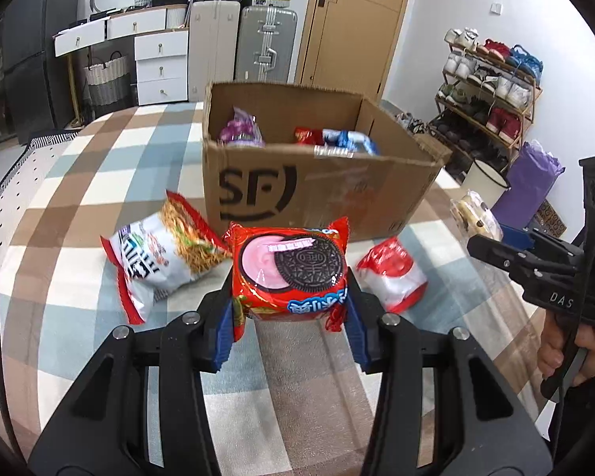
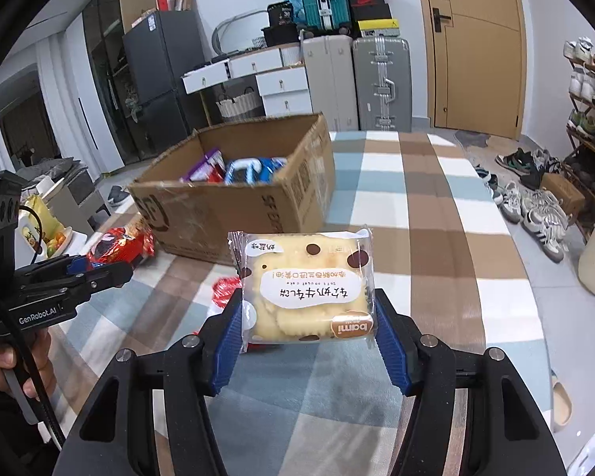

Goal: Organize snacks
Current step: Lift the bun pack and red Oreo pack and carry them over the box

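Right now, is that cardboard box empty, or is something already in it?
Not empty. The open-topped cardboard box already holds a purple packet and red and blue packets, seen over its rim in both views.

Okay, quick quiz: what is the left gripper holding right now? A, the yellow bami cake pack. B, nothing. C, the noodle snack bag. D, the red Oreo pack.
D: the left gripper is shut on the red Oreo pack, its blue fingers pressing both sides.
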### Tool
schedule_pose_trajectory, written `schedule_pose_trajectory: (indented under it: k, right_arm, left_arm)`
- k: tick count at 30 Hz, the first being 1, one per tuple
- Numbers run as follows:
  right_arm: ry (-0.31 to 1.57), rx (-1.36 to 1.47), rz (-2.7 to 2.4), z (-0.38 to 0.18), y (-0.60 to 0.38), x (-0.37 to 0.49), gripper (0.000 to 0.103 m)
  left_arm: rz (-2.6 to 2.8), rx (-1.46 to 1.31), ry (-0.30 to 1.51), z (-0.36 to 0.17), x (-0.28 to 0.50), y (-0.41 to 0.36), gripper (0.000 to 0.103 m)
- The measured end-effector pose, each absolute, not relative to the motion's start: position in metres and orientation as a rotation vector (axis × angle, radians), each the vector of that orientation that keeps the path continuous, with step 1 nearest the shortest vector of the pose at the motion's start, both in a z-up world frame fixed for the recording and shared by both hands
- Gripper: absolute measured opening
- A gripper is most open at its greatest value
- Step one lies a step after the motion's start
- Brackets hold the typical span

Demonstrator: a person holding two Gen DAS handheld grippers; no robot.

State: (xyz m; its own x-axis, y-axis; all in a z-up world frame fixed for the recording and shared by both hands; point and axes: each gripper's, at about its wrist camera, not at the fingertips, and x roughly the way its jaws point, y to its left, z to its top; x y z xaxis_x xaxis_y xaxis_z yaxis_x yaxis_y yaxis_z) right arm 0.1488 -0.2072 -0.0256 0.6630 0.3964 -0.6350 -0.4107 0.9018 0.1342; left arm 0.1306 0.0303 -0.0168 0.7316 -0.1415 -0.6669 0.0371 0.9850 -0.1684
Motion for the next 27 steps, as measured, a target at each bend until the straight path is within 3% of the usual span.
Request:
schedule_pose_trajectory:
  k: [27]
  right_arm:
    - [0.581, -0.041, 0.553, 0.043, -0.167, 0.145, 0.061]
  left_arm:
    - [-0.075, -0.111, 0.595, 0.07, 0.143, 0.031, 0.043]
